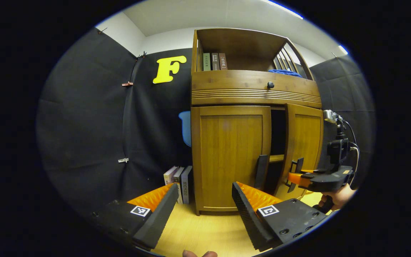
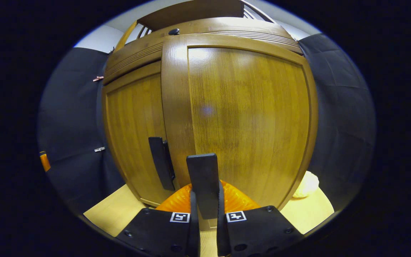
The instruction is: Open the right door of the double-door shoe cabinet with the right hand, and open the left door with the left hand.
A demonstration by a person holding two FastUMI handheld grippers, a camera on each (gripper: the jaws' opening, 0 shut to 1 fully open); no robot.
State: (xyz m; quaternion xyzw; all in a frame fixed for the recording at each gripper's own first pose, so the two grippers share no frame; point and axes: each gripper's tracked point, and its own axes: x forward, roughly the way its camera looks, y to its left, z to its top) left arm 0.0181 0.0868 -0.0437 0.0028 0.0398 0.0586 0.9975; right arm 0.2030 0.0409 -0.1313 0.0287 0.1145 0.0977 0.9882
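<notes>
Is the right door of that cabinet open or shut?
Partly open. The right door swings out, showing a dark gap beside the shut left door. The right gripper clamps its handle.

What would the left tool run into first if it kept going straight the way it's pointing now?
Most likely the closed left door of the shoe cabinet. The left tool is open and aimed at the door's lower panel across bare floor, nothing between. The door handle sits slightly right of that line, though depth is hard to judge.

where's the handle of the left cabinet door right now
In the left gripper view, the dark flat vertical handle sits on the closed left wooden door, low on its inner edge beside the dark gap left by the partly open right wooden door.
</notes>
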